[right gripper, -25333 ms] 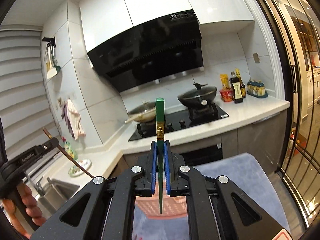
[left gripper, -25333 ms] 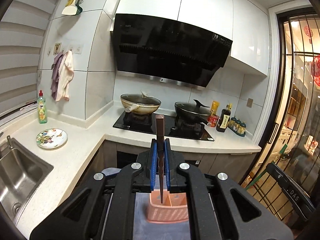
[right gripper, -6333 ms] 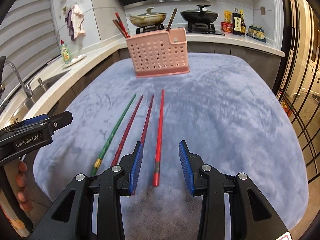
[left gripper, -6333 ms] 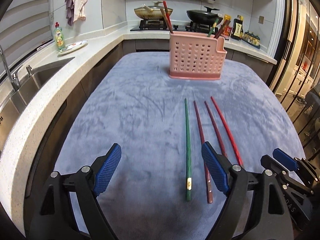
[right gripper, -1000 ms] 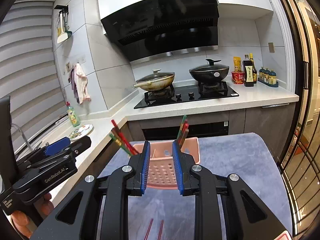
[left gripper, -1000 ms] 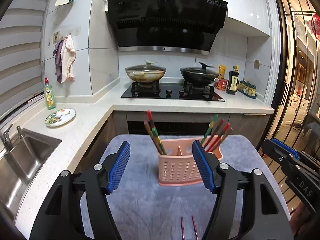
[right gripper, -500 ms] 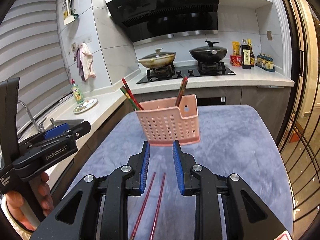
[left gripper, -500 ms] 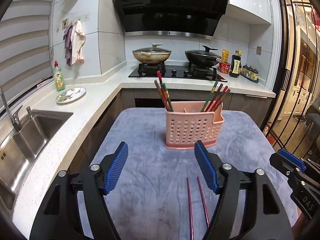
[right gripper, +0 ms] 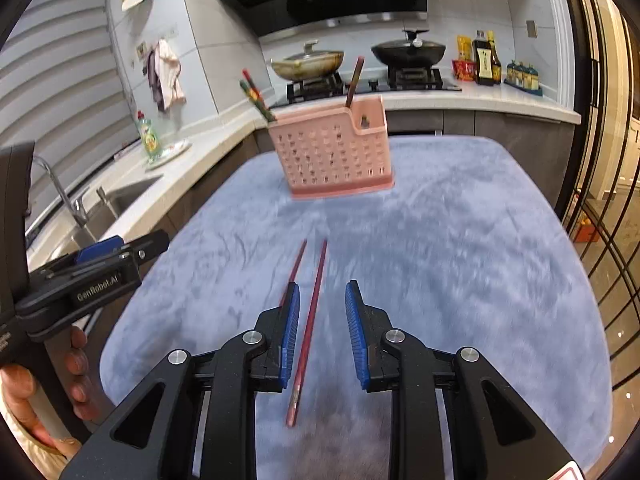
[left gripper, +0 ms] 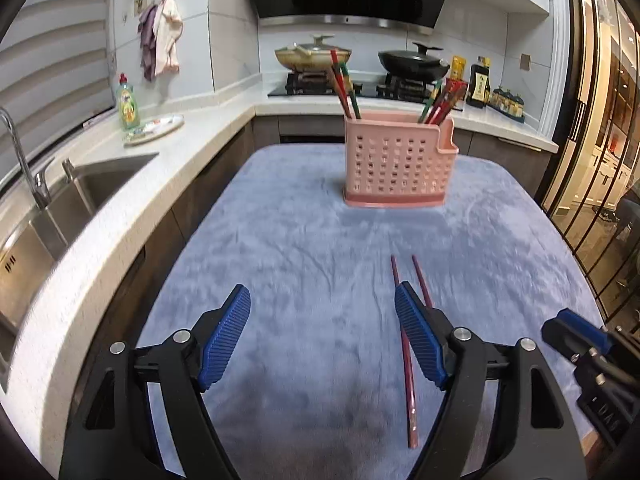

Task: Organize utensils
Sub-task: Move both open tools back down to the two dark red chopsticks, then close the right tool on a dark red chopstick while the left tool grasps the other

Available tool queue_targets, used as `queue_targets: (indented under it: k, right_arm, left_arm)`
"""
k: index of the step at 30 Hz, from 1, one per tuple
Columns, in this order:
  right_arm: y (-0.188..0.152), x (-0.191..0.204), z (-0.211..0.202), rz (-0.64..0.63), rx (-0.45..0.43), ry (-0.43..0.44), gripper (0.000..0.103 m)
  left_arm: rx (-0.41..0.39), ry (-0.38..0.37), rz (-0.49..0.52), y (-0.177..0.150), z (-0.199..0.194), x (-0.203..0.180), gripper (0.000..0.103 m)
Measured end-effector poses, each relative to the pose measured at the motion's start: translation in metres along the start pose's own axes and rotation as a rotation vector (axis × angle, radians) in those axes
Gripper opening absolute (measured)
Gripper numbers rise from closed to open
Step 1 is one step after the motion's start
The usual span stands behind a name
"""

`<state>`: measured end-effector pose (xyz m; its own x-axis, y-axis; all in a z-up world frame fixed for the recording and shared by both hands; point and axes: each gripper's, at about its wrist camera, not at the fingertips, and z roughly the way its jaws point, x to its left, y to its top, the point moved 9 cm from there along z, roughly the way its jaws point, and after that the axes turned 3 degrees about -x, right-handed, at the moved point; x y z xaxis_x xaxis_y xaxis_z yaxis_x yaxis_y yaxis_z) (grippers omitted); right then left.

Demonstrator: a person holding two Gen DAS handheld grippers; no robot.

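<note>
Left wrist view: 2 red chopsticks lie on a blue cloth before a pink utensil holder.

Blue cloth covers the table; the pink utensil holder stands upright at its far side with chopsticks in 2 compartments. The left gripper hangs above the cloth, jaws wide and empty. The right gripper is narrower but parted, empty. The 2 red chopsticks lie side by side, 1 running between the right gripper's fingers.
</note>
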<state>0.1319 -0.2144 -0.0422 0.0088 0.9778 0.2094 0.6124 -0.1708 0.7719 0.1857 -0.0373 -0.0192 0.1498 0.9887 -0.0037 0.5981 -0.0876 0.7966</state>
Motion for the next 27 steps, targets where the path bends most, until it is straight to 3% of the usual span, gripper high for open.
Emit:
queue_targets:
  k: [9,27]
  right_arm:
    - [-0.063,0.02,0.02,-0.039,0.097,0.002,0.024]
    - [-0.105,0.021,0.047,-0.042,0.166,-0.019,0.022]
  left_arm:
    - [0.052,0.022,0.009,-0.039,0.003,0.006,0.078]
    - [0.131,0.018,0.013,-0.078,0.011,0.006,0.083]
